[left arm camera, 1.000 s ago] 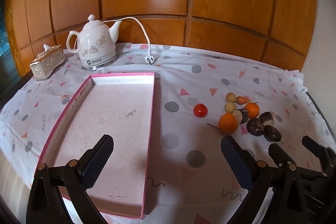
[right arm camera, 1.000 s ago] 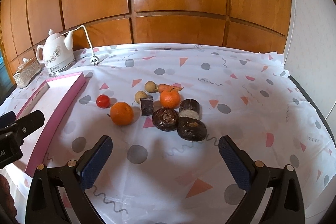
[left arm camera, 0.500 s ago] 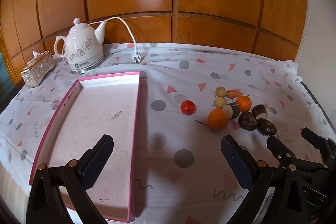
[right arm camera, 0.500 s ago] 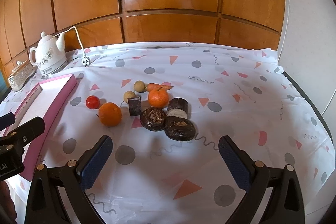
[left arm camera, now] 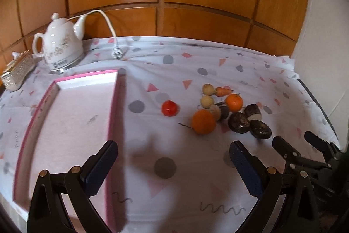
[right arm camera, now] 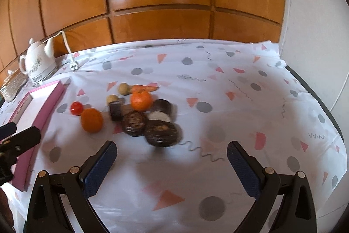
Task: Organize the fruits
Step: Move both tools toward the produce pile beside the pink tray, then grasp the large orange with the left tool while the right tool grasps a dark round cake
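Note:
A cluster of fruit lies on the patterned tablecloth: a red tomato (left arm camera: 169, 108), a large orange (left arm camera: 203, 121), a smaller orange (left arm camera: 234, 102), two pale round fruits (left arm camera: 207, 89), a small carrot (left arm camera: 223, 91) and several dark brown pieces (left arm camera: 239, 122). A pink-rimmed tray (left arm camera: 113, 106) lies empty to their left. My left gripper (left arm camera: 172, 165) is open and empty, hovering short of the tomato. My right gripper (right arm camera: 171, 164) is open and empty, just short of the dark pieces (right arm camera: 161, 132); the cluster shows there with the large orange (right arm camera: 92, 120) and tomato (right arm camera: 76, 107).
A white teapot-style kettle (left arm camera: 59, 47) with a loose cord and plug (left arm camera: 116, 54) stands at the back left, beside a cream box (left arm camera: 18, 70). Wooden panelling backs the table; a white wall stands at the right. The right gripper shows in the left wrist view (left arm camera: 305, 150).
Both grippers have shifted rightward and closer to the fruit cluster; the tray has slid left in the views. The fruits have not moved and both grippers stay open.

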{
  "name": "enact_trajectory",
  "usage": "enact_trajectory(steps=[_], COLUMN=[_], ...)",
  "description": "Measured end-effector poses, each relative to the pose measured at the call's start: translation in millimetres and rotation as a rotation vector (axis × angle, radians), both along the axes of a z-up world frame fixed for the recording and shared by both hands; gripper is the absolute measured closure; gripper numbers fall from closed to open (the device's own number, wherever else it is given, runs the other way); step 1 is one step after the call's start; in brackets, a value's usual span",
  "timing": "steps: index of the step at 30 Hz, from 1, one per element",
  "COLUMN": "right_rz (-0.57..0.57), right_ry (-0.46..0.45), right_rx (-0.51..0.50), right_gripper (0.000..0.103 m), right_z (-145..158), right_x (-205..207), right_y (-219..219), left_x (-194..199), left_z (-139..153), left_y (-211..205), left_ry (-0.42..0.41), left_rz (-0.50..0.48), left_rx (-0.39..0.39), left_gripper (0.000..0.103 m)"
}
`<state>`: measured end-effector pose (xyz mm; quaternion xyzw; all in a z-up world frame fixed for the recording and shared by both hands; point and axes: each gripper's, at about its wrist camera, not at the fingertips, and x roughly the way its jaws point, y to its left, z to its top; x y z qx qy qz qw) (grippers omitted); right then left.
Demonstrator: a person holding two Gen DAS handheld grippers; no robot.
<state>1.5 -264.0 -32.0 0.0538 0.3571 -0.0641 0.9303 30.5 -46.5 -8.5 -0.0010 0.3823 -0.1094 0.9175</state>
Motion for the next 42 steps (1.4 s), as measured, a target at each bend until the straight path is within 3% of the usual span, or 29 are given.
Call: enact_trajectory(steps=[3,6,8,10,15,23,24,25,26,37,42], right_rz=[-0.014,-0.001,0.018,0.039,0.055,0.062,0.066,0.070,0.072,0.116,0.145], right_ry=[0.008,0.019,0.024,0.032,0.053,0.056,0.058,0.059,0.062,0.069,0.083], right_rx=[0.022,0.052,0.066,0.068,0.085,0.074,0.076,0.079,0.079,0.129,0.100], right_gripper=[0.004,0.020,0.024,0.036,0.036,0.036,0.036,0.036,0.036,0.036,0.036], right_z=[-6,-10,-13,-16,-23,-24,-24,-24,-24,-25,-27], right_x=[1,1,2,4,9,9,10,10,11,20,36], right_y=[-15,-23,-24,-22,-22,-24,-24,-24,-24,-23,-16], left_x=[5,14,21,30,47,75,79,81,83,31,28], left_z=[-6,-14,-19,-23,-30,-46,-49,-52,-57,-60,-67], left_y=[-13,-17,-19,-22,-36,-66,-67,-67,-67,-31,-30], left_ry=[0.008,0.041,0.060,0.074,0.086,0.091,0.095,0.099,0.110,0.058,0.023], left_rz=[-0.043,-0.055,-0.057,-0.058,-0.076,-0.105,-0.110,-0.114,-0.111,-0.101,-0.097], left_rx=[0.035,0.015,-0.004,-0.018,-0.037,0.038,0.041,0.035,0.043,-0.007,-0.002], left_gripper=[0.011,0.022,0.031,0.035,0.034,0.035,0.037,0.056,0.064,0.065,0.064])
